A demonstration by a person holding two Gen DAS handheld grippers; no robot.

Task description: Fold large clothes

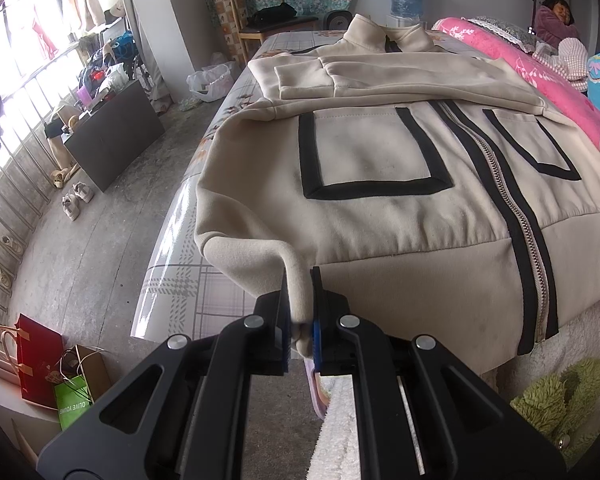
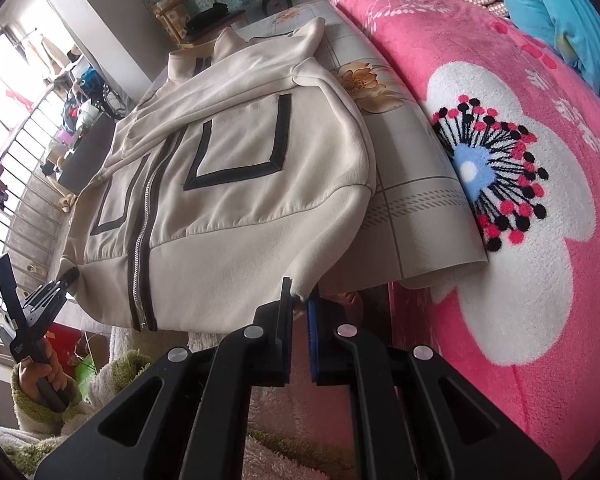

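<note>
I see the jacket [image 1: 380,168] lying front-up on the bed [image 1: 188,292], zipper [image 1: 516,216] closed, both sleeves folded across the chest, collar toward the far end. Its hem hangs over the bed's near edge. My left gripper [image 1: 300,312] is clamped on the hem's left corner, a fold of cream cloth pinched between its pads. My right gripper [image 2: 300,308] is clamped on the hem's right corner, just off the near edge. A pink blanket [image 2: 520,160] lies along the bed's right side, beside the jacket.
</note>
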